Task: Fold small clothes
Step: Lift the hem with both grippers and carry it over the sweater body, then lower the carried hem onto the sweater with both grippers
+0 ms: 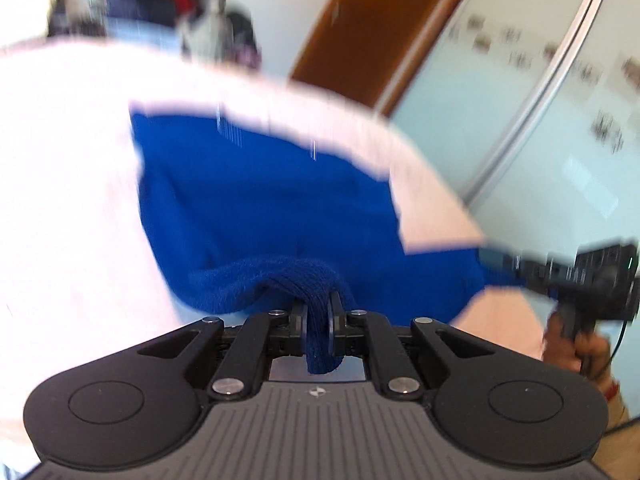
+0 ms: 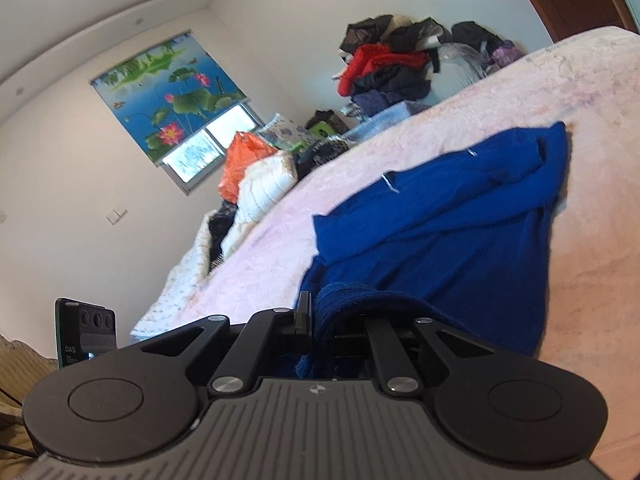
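Blue sweater [image 2: 440, 232] is gripped at its near hem by left tool [image 1: 319, 312] and right tool [image 2: 320, 320], both clamped; body stretched away across bed [image 2: 580, 120].

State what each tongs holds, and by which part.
Both grip the blue garment on the pink bedspread. Left tongs pinch a bunched fold of its thick near edge; right tongs clamp the same kind of edge further along.

A bed with a pale pink cover [image 2: 460, 128] fills the right of the right wrist frame. A blue garment [image 2: 440, 220] lies spread on it at centre right, its near edge raised.
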Demonstrator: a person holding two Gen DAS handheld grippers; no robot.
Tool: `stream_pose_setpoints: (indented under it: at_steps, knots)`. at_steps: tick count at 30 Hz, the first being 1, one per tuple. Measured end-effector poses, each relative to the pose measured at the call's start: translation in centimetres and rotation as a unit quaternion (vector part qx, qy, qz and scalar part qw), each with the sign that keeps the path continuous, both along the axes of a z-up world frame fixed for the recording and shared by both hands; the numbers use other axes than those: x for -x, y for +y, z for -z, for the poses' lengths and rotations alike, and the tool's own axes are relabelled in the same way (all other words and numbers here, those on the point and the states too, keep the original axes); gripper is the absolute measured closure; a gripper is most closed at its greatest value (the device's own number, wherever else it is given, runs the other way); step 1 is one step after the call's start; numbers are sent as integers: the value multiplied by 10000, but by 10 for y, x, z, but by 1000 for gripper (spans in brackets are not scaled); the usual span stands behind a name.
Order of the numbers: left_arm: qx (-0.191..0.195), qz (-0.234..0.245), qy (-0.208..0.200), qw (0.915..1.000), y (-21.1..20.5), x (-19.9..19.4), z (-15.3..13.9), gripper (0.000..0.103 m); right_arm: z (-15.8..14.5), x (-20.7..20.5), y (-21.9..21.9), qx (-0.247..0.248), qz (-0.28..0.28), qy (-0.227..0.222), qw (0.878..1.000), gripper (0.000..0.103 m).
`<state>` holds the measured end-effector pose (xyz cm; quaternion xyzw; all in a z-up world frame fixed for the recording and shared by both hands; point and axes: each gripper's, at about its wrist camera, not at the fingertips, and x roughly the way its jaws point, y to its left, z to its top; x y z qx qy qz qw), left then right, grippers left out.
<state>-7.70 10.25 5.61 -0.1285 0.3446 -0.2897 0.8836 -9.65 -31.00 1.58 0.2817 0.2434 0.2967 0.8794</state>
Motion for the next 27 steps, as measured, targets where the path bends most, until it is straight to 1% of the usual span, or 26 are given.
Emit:
stream_pose_setpoints:
  at_steps: [2, 3, 5, 7, 9, 13, 16, 22, 27]
  knots:
    - [171, -188, -292, 9993, 11, 2, -11, 94, -4, 1, 0, -50, -50, -115, 9999, 91]
    - [201, -258, -343, 9989, 15, 0, -11, 94, -4, 0, 1, -27, -62, -117, 9999, 91]
    - [164, -484, -219, 9985, 19, -8, -5, 94, 1, -4, 2, 46, -28, 43, 10000, 91]
    - [240, -563, -93, 9981, 19, -14, 1, 94, 8, -9, 4, 114, 22, 196, 9997, 91]
    - [255, -634, -207, 9974, 19, -15, -2, 94, 8, -11, 2, 71, 40, 202, 9998, 91]
    - [250, -681, -593, 9956, 12, -25, -16, 94, -7, -19, -4, -22, 136, -65, 9999, 91]
    - [238, -695, -776, 9943, 6, -35, -27, 94, -14, -29, -8, -76, 260, -185, 9995, 91]
    - [114, -781, -979, 9921, -6, -56, -42, 94, -13, -51, -19, -234, 549, -191, 9980, 91]
    - [-8, -833, -1016, 9913, -12, -78, -52, 94, -15, -71, -27, -229, 695, -222, 9971, 91]
